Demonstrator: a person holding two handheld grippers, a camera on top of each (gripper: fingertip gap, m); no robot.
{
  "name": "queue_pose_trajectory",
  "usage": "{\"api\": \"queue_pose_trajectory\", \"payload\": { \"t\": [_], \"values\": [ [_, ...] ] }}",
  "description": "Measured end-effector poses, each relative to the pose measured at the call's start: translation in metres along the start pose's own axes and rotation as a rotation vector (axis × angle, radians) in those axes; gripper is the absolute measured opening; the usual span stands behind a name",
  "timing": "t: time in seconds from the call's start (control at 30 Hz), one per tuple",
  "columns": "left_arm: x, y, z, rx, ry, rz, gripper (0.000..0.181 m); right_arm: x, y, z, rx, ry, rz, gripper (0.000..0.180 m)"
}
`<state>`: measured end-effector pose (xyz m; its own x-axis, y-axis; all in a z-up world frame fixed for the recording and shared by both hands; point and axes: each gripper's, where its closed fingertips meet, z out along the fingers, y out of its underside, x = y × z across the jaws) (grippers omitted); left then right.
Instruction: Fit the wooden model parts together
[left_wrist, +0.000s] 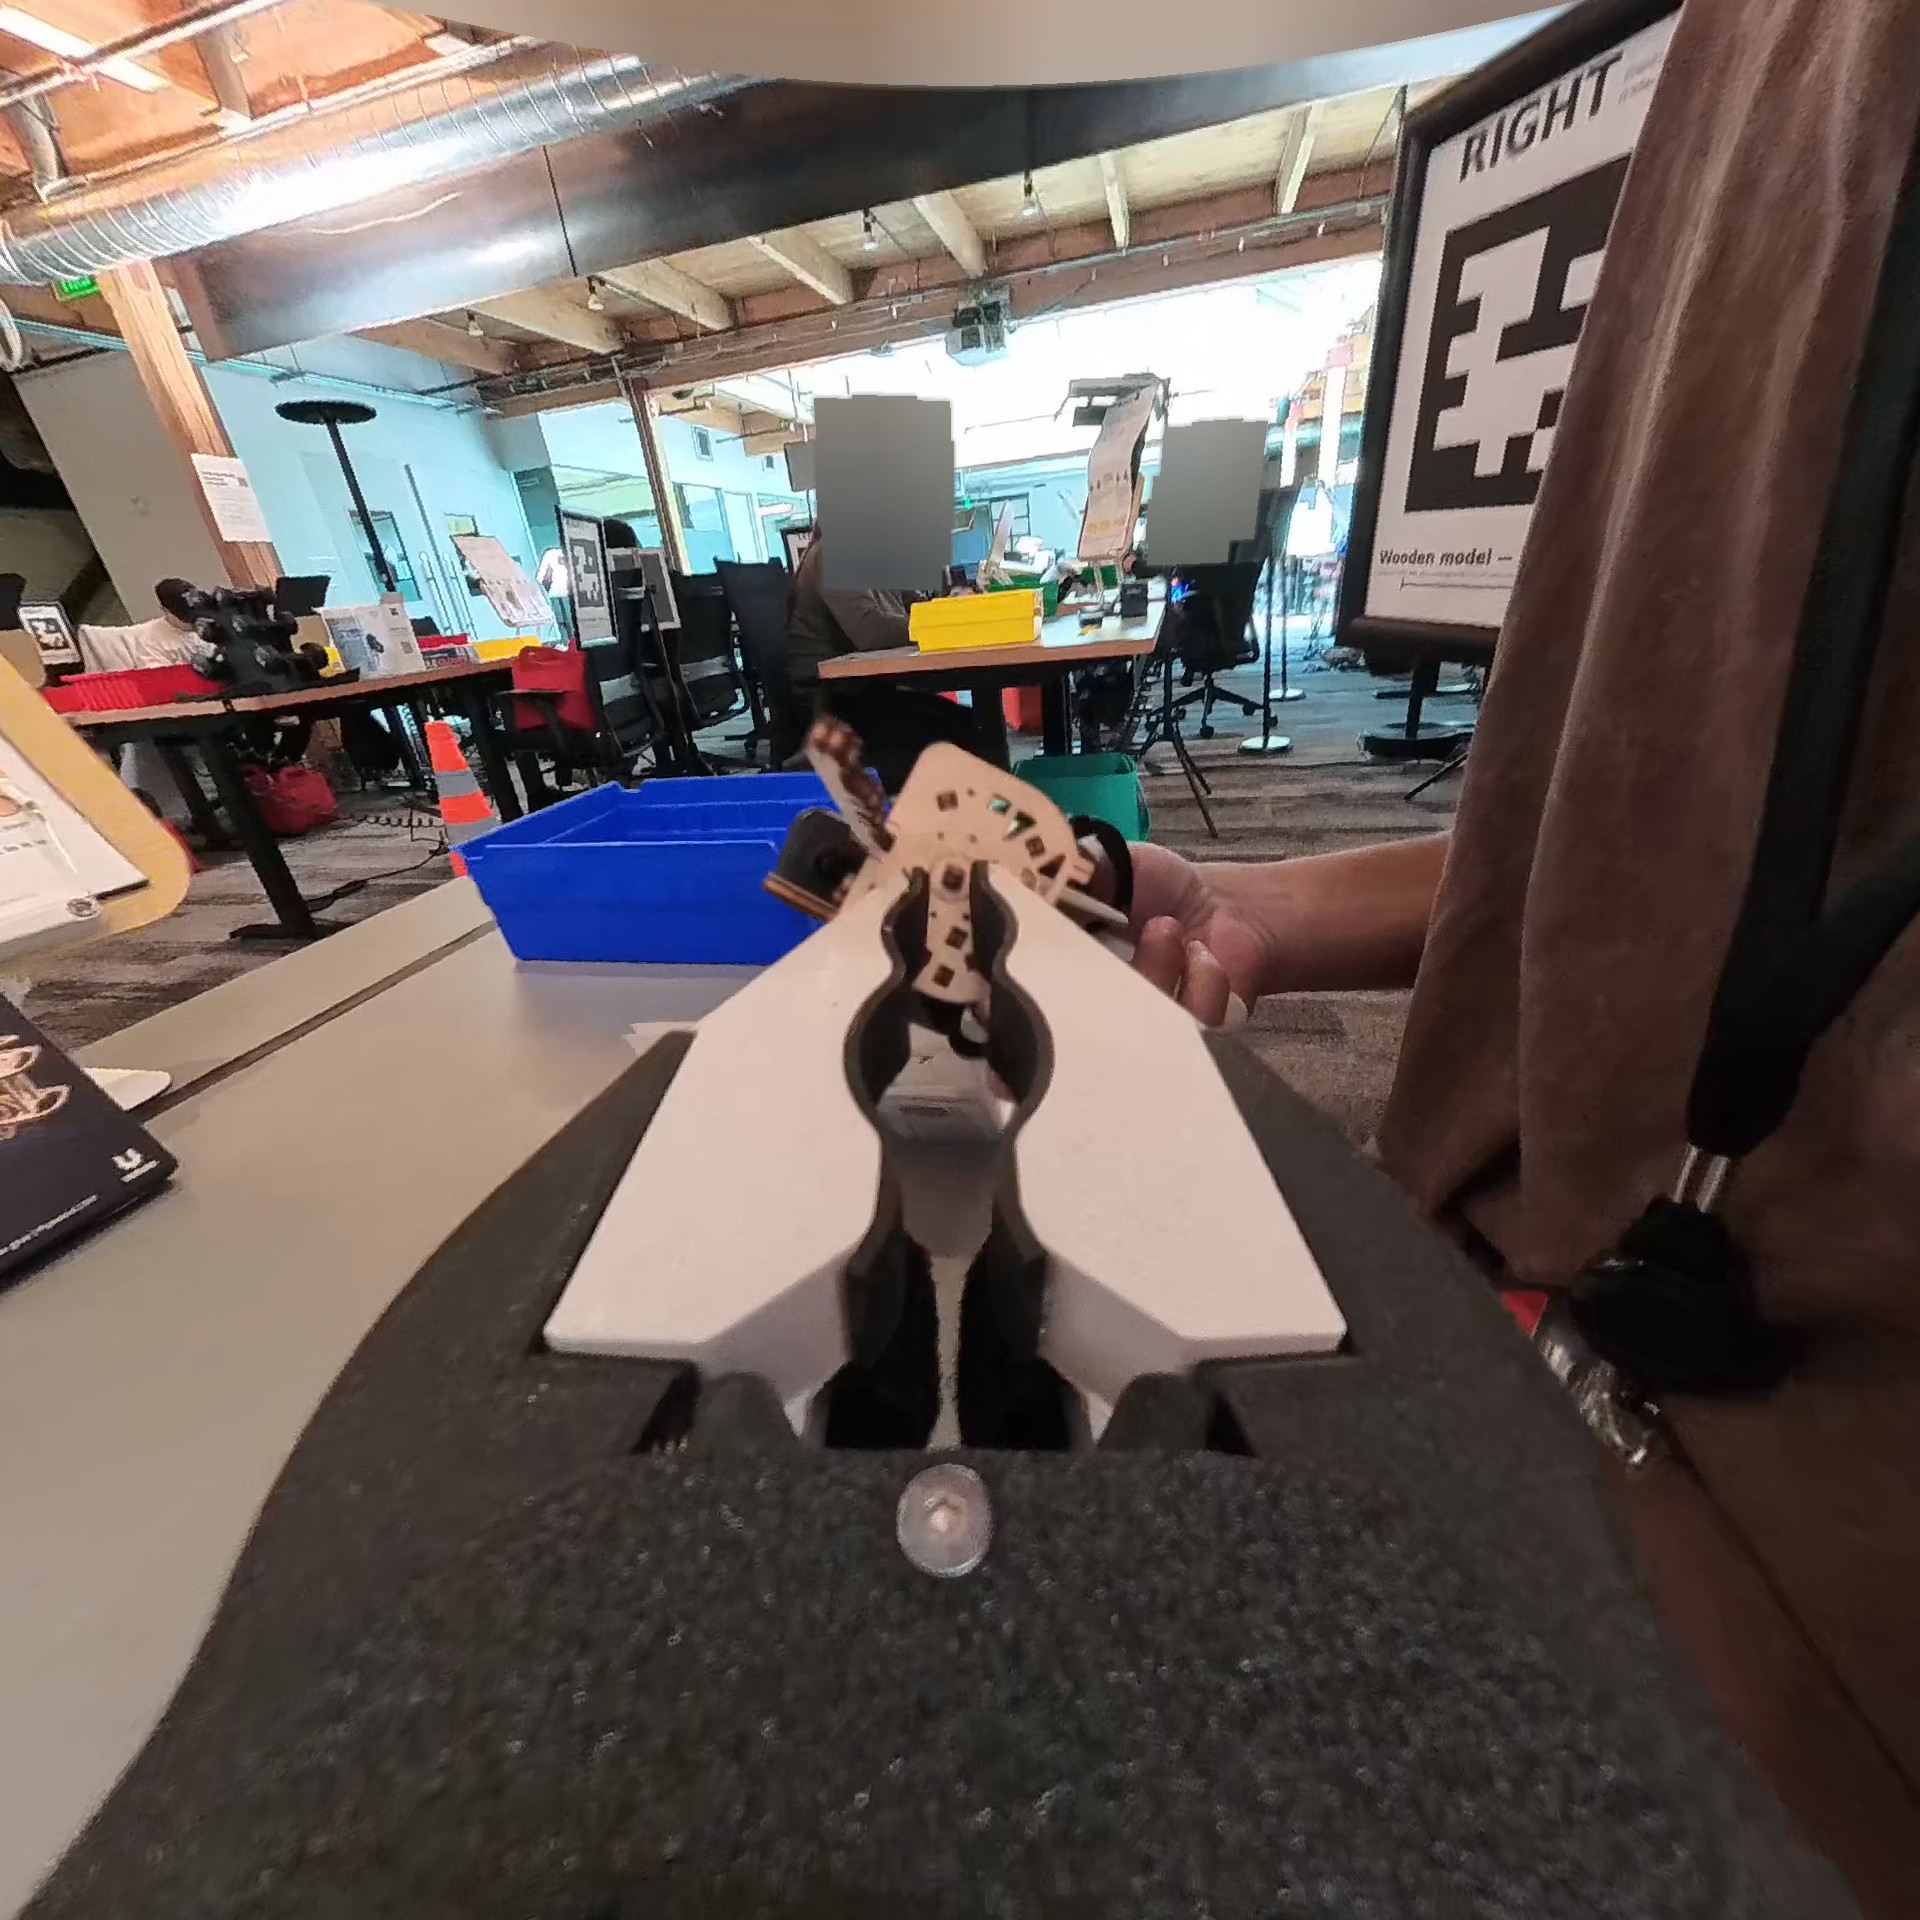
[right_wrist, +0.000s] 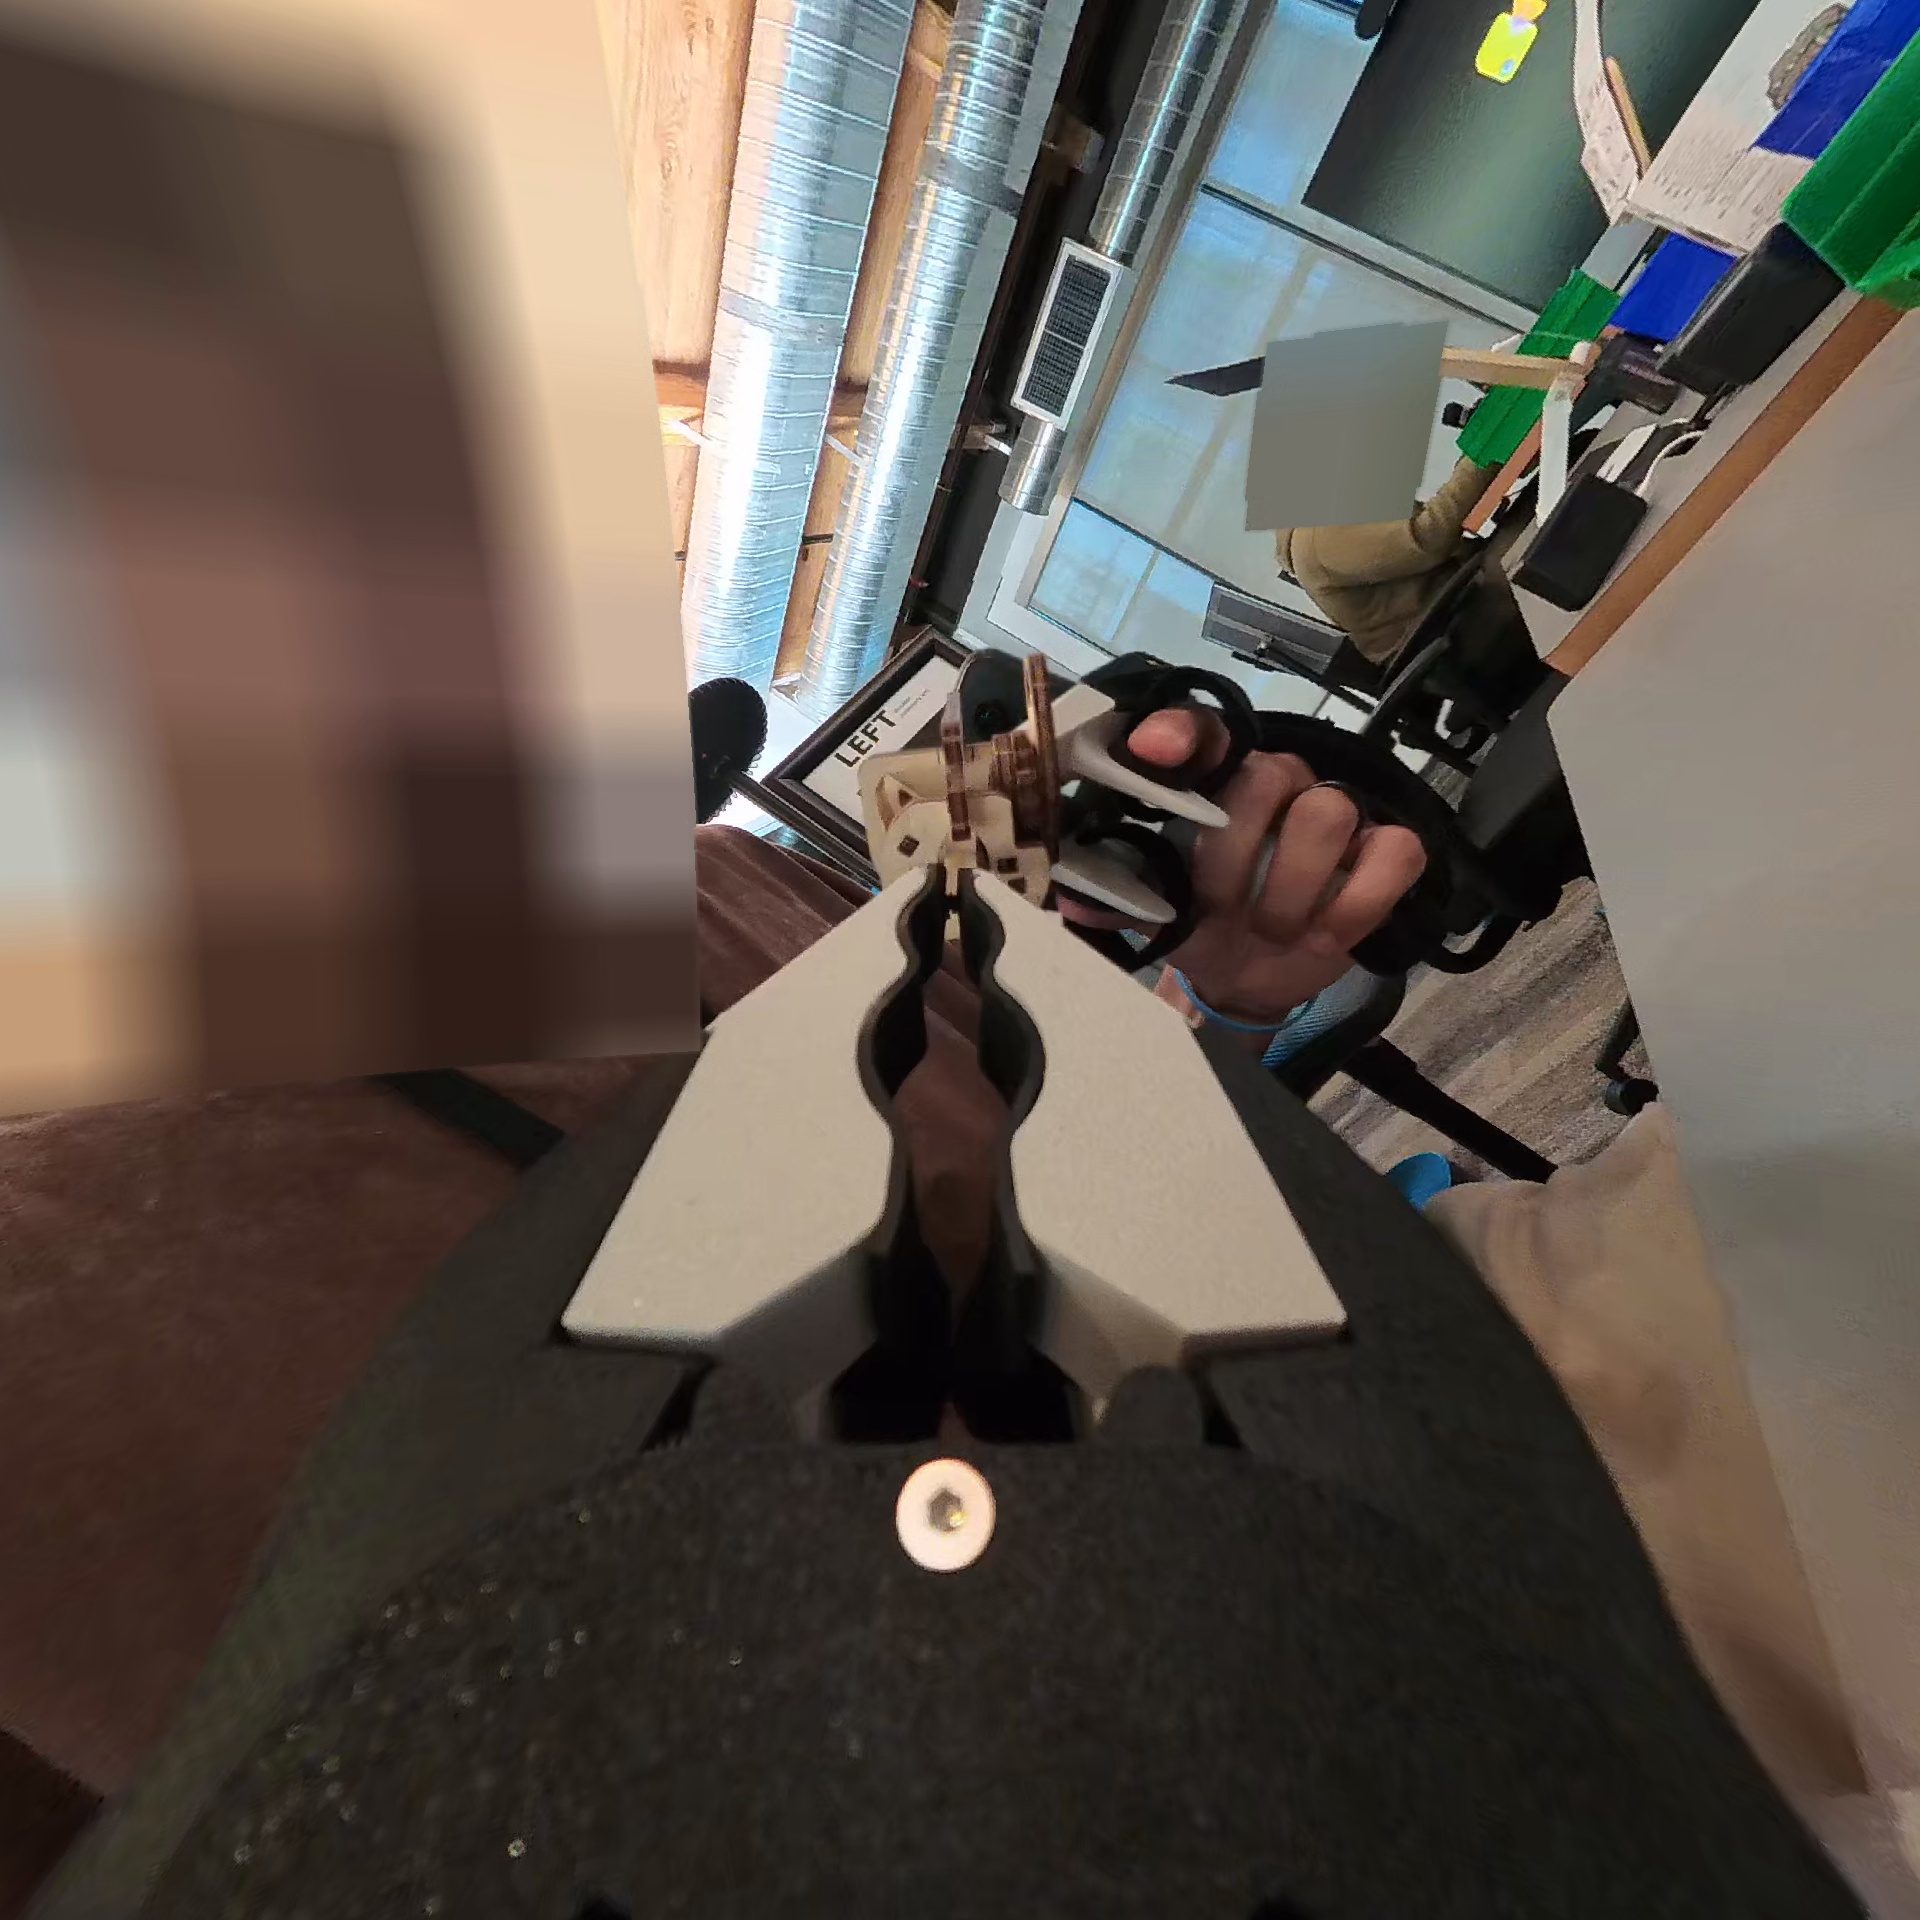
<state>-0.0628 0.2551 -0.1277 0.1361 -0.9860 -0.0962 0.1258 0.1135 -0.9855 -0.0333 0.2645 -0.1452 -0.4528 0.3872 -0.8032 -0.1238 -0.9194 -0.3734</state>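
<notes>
Pinching wooden model (left_wrist: 971, 831), both grippers closed.

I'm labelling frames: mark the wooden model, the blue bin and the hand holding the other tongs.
wooden model (left_wrist: 971, 831): left wrist view, on its pale perforated plate.
blue bin (left_wrist: 634, 883): left wrist view, on its front wall.
hand (right_wrist: 1309, 883): right wrist view, on the knuckles.

Open workshop; exposed wood beams (left_wrist: 940, 234), silver duct (left_wrist: 343, 171), grey desk (left_wrist: 291, 1143), patterned carpet (left_wrist: 1330, 748), black chairs (left_wrist: 748, 634); bright daylight beyond.

Blue bin (left_wrist: 634, 883); pale wood model (left_wrist: 977, 831).
</notes>
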Motion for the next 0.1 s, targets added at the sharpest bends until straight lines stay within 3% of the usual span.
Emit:
{"api": "queue_pose_trajectory", "payload": {
  "t": [0.1],
  "values": [
    [0.0027, -0.0017, 0.0010, 0.013, 0.018, -0.021, 0.005, 0.0006, 0.0015, 0.0014, -0.004, -0.006, 0.013, 0.001]
  ]
}}
